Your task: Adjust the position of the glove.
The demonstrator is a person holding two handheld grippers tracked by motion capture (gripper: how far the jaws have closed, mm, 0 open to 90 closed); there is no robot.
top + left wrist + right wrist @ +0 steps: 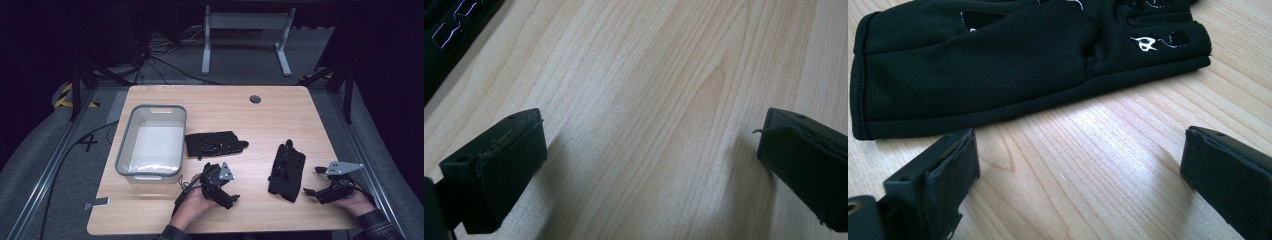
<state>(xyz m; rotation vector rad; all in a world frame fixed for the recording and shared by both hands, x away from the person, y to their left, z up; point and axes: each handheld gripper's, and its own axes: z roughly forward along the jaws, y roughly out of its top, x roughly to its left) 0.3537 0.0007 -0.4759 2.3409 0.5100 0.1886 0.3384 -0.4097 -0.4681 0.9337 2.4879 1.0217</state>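
Observation:
Two black gloves lie flat on the wooden table (280, 120). One glove (215, 143) is at the centre, just right of the bin; its edge shows at the top-left corner of the left gripper view (446, 35). The other glove (287, 171) (988, 65) lies to the right. My left gripper (227, 192) (651, 132) rests low near the front edge, below the centre glove, open over bare wood. My right gripper (314, 181) (1079, 145) sits just right of the second glove and faces it, open and short of its cuff edge.
A grey plastic bin (125, 145) with a white inside stands at the table's left. A round cable hole (255, 99) is near the far edge. A small grey tag (97, 203) lies at the front-left corner. Behind the table stand a desk frame and cables.

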